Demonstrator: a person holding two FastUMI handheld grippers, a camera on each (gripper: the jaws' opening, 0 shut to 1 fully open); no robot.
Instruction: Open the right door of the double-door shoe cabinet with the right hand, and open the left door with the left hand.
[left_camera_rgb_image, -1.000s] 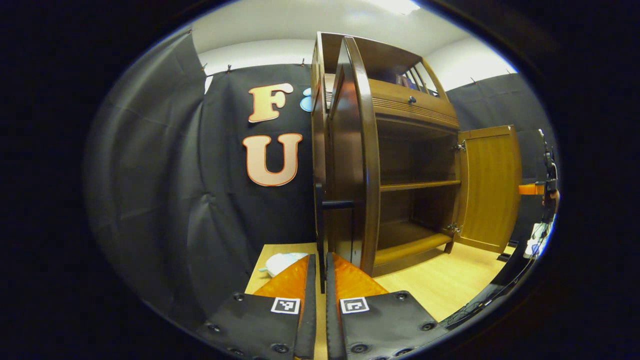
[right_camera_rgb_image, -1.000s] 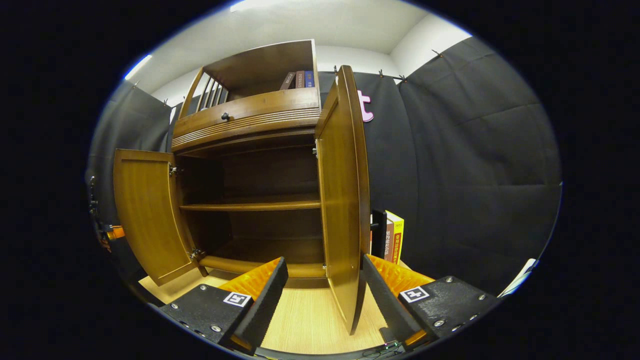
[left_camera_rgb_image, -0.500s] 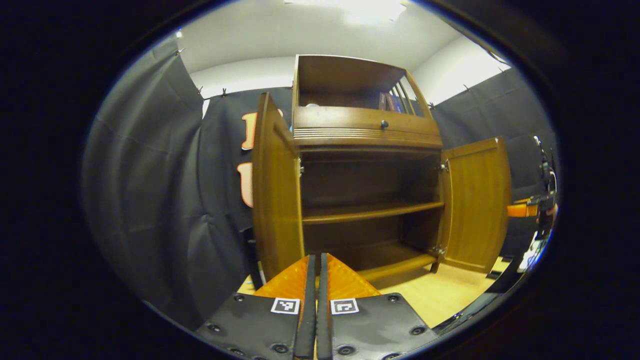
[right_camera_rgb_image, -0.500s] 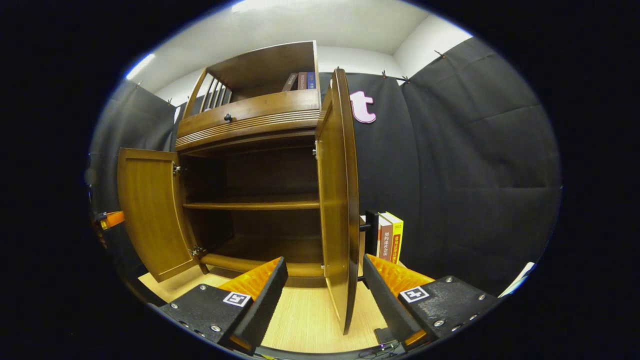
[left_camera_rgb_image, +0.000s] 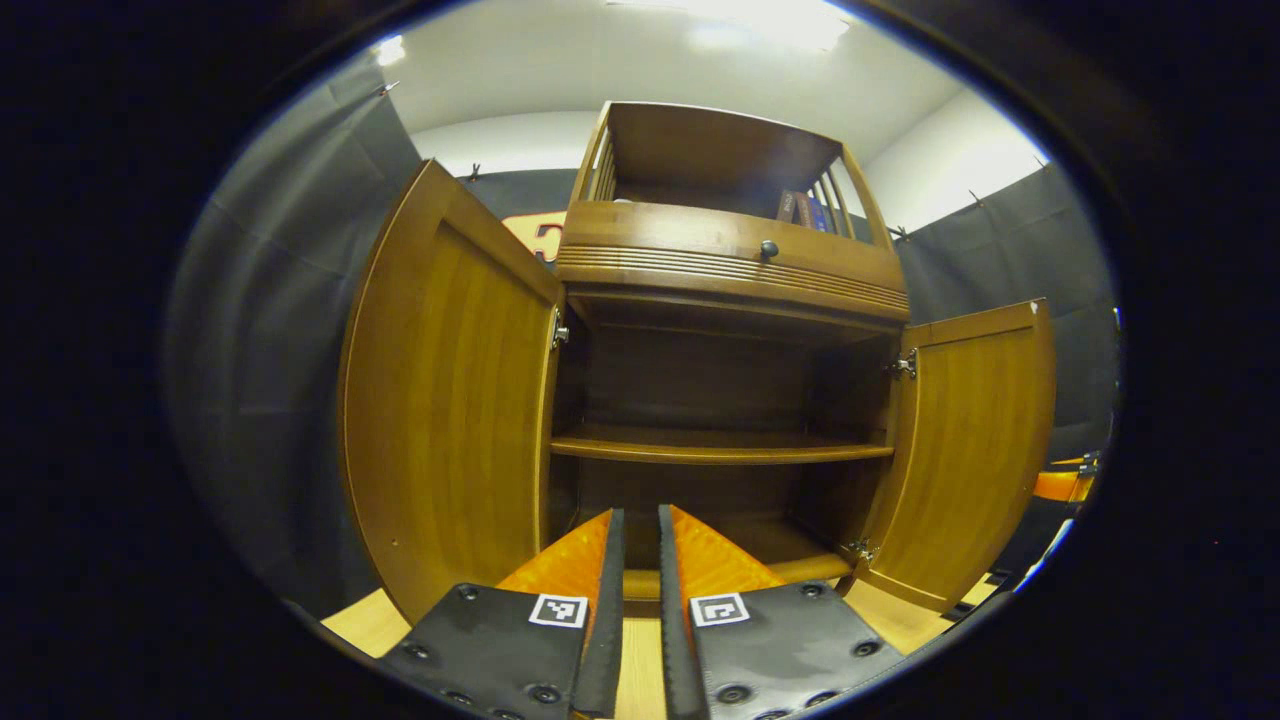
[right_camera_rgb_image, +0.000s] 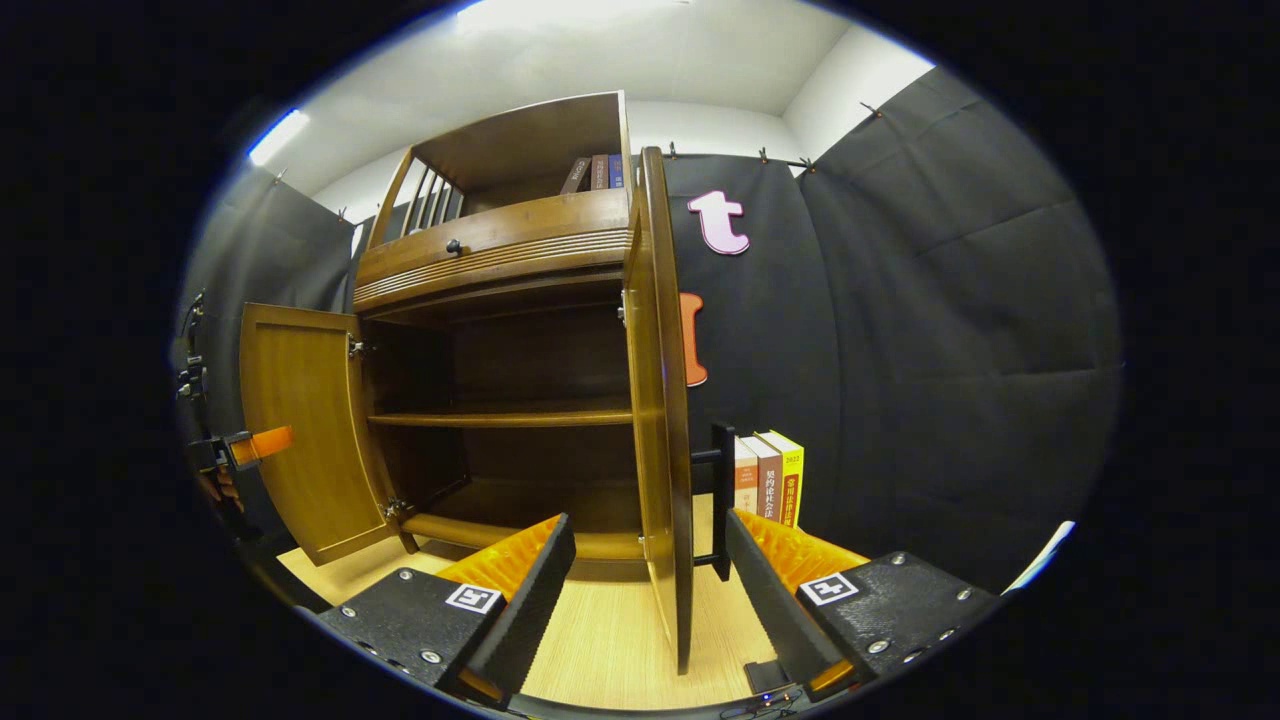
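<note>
Left door (left_camera_rgb_image: 450, 400) swung wider; right door (right_camera_rgb_image: 660, 410) ajar (both grippers empty).

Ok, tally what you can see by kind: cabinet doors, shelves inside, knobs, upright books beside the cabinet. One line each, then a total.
Cabinet doors: 2, left door and right door, both open
Shelves inside: 1, the middle shelf
Knobs: 1, the drawer knob
Upright books beside the cabinet: 3, the books
Total: 7
</note>
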